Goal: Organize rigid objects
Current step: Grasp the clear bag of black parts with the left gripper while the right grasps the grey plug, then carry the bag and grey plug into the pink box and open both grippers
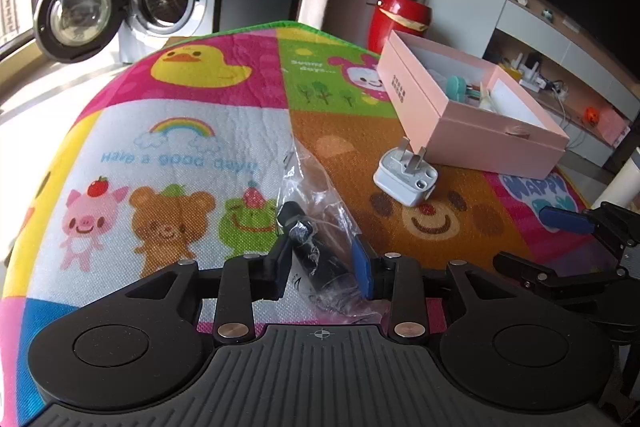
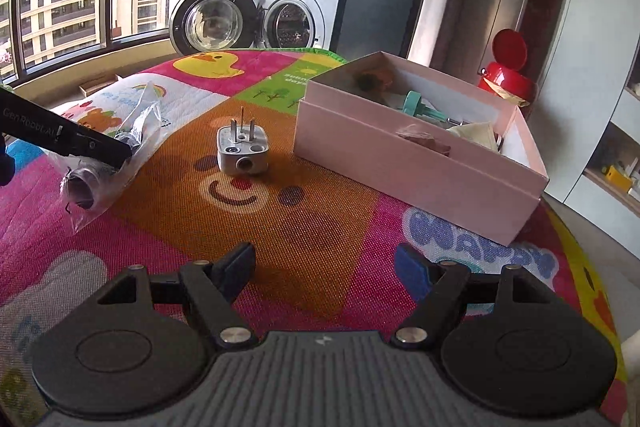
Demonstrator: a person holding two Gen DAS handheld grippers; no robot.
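While my left gripper (image 1: 326,263) sits low over the cartoon play mat (image 1: 168,131), its jaws are clamped on a black cylindrical item sealed in a clear plastic bag (image 1: 316,259), with the crinkled bag spilling out past the fingers toward the middle of the mat. From the right wrist view I see the same bagged item (image 2: 100,163) at the left edge, pinched under the left gripper's black finger and resting on or just above the mat; I cannot tell which. My right gripper (image 2: 326,267) hovers over the mat with its jaws well apart and nothing between them. A white plug adapter (image 2: 241,151) stands on the orange bear-face panel, prongs pointing up, between the bagged item and the box and just beside the box's near corner. The pink cardboard box (image 2: 420,163) sits open on the mat to the right, holding a teal plastic piece (image 2: 416,103) and other small items I cannot make out. Beyond the mat I see a washing machine (image 2: 300,11) with its round door swung open, and a red lidded bin (image 2: 506,75) behind the box
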